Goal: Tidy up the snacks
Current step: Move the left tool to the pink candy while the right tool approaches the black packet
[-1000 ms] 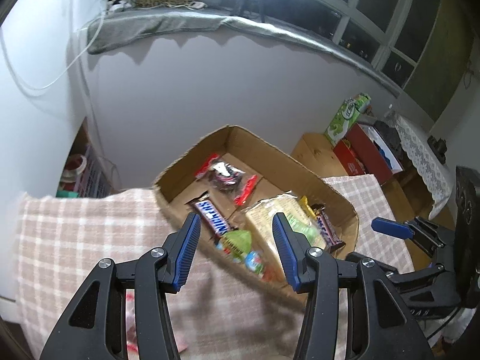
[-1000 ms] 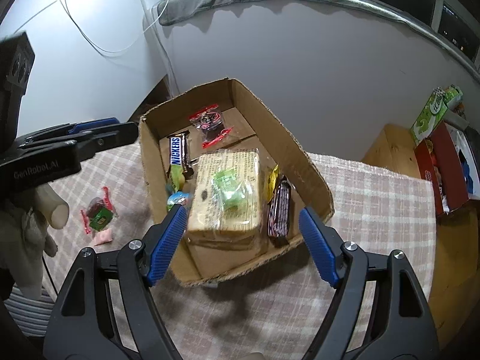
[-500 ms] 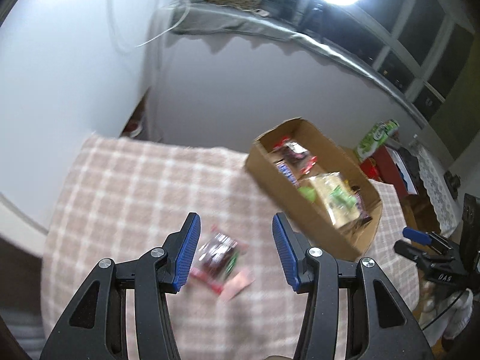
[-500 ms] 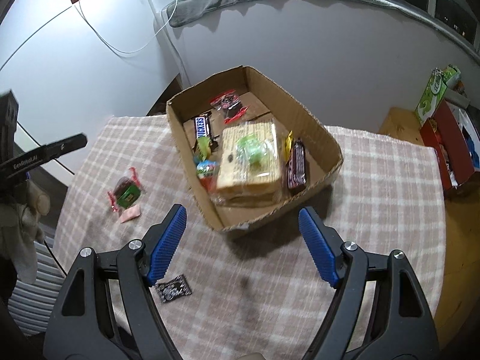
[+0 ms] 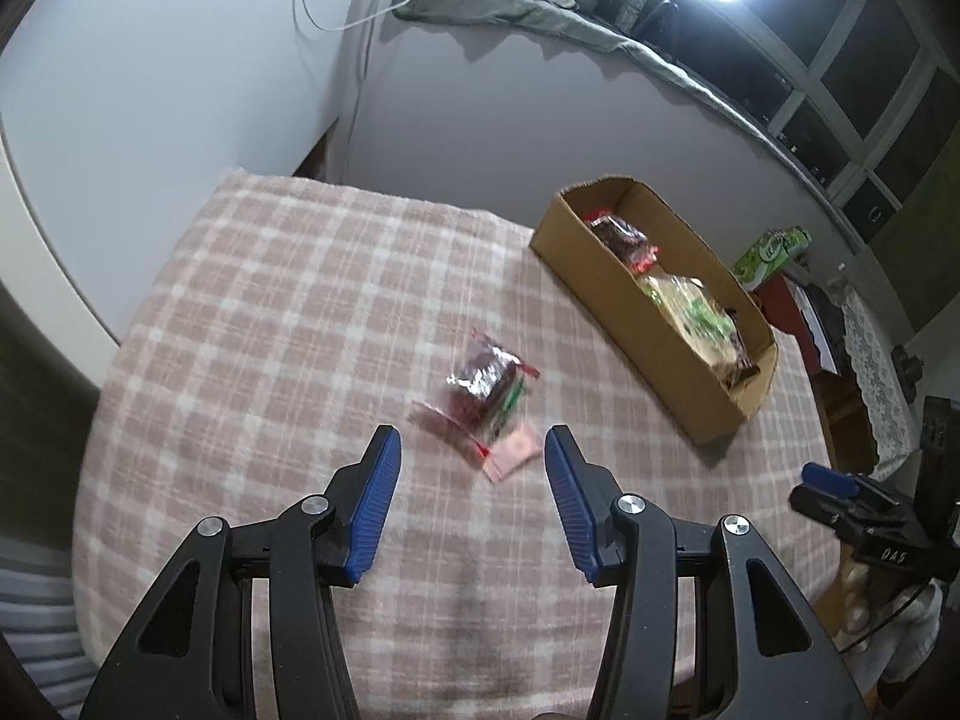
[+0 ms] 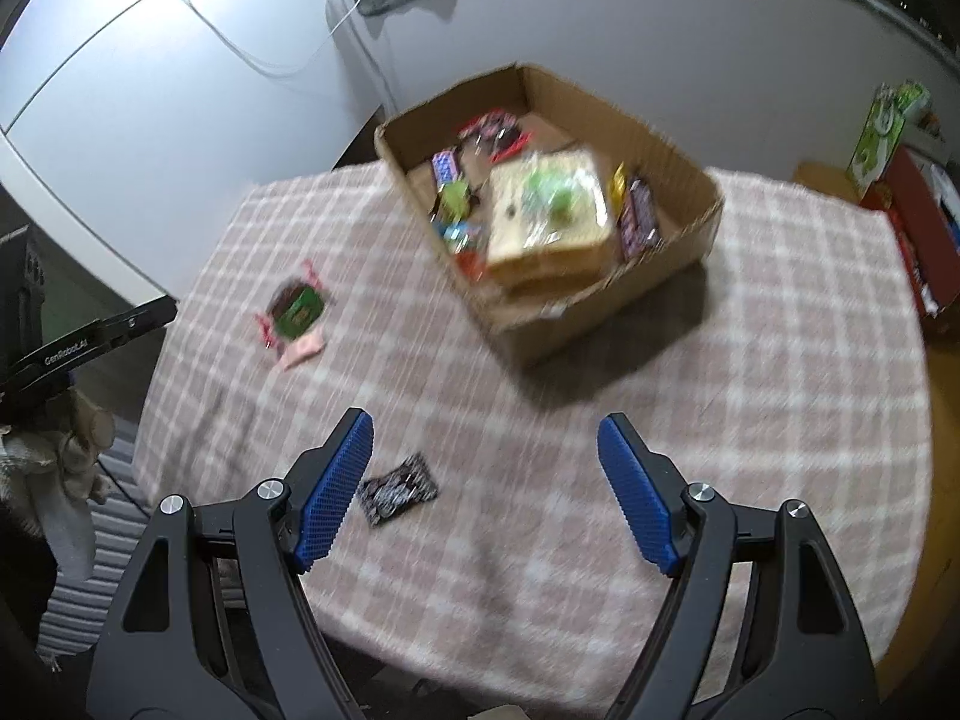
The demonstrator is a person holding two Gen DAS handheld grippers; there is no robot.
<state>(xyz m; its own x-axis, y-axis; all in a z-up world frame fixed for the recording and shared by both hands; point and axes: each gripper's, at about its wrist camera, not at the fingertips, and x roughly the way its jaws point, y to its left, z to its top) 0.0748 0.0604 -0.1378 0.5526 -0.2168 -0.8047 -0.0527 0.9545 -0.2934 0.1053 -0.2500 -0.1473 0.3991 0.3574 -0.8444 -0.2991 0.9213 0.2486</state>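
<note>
On the checked pink cloth point(image 5: 288, 324), my left claw point(image 5: 468, 480) stands half open and empty, with a shiny red-green snack packet point(image 5: 486, 390) just beyond it. My right claw point(image 6: 480, 480) is wide, empty; a small dark wrapper point(image 6: 397, 489) lies beside its left finger. The cardboard box point(image 6: 672, 276) with snacks stands farther away.

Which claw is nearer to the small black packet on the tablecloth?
Right. The right claw hovers over the black packet, which lies beside its left finger. The left claw is off to the left, aimed at the red snack.
</note>
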